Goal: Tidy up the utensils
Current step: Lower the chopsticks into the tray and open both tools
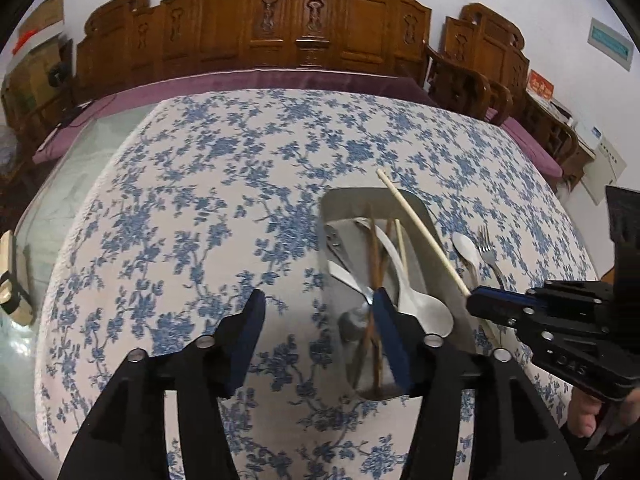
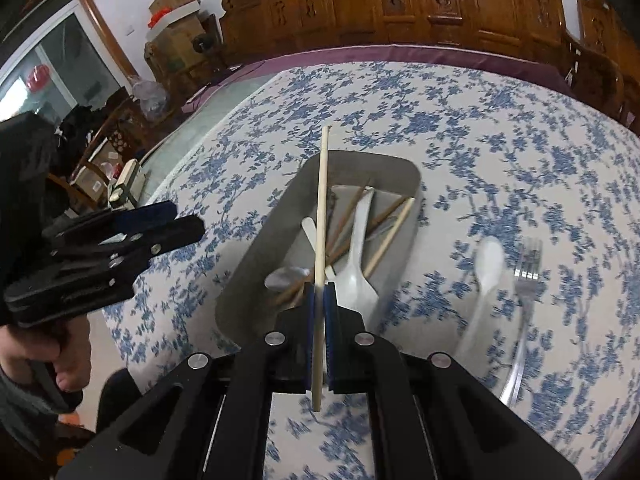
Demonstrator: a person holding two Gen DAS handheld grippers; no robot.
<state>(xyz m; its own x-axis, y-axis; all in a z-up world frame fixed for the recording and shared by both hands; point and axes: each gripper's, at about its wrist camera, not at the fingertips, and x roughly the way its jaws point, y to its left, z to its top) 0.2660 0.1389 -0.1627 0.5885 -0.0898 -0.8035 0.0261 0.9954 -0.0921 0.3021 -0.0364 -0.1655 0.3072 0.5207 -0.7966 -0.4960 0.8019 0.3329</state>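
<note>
A grey tray (image 1: 430, 236) (image 2: 260, 248) sits on the floral tablecloth and holds chopsticks, a white spoon (image 1: 420, 304) (image 2: 354, 264) and a metal spoon (image 1: 354, 322). My right gripper (image 2: 319, 292) is shut on a pale chopstick (image 2: 321, 216) and holds it over the tray; it shows in the left wrist view (image 1: 420, 228) too. My left gripper (image 1: 318, 300) is open and empty, its right finger over the tray's near end. A white spoon (image 2: 490, 264) (image 1: 466, 246) and a fork (image 2: 528, 276) (image 1: 489, 252) lie on the cloth right of the tray.
The table (image 1: 200, 200) wears a blue-flowered cloth, with bare glass (image 1: 60, 200) at its left edge. Carved wooden chairs (image 1: 280, 28) with purple cushions stand behind it. Boxes (image 2: 176, 8) are stacked at the back left.
</note>
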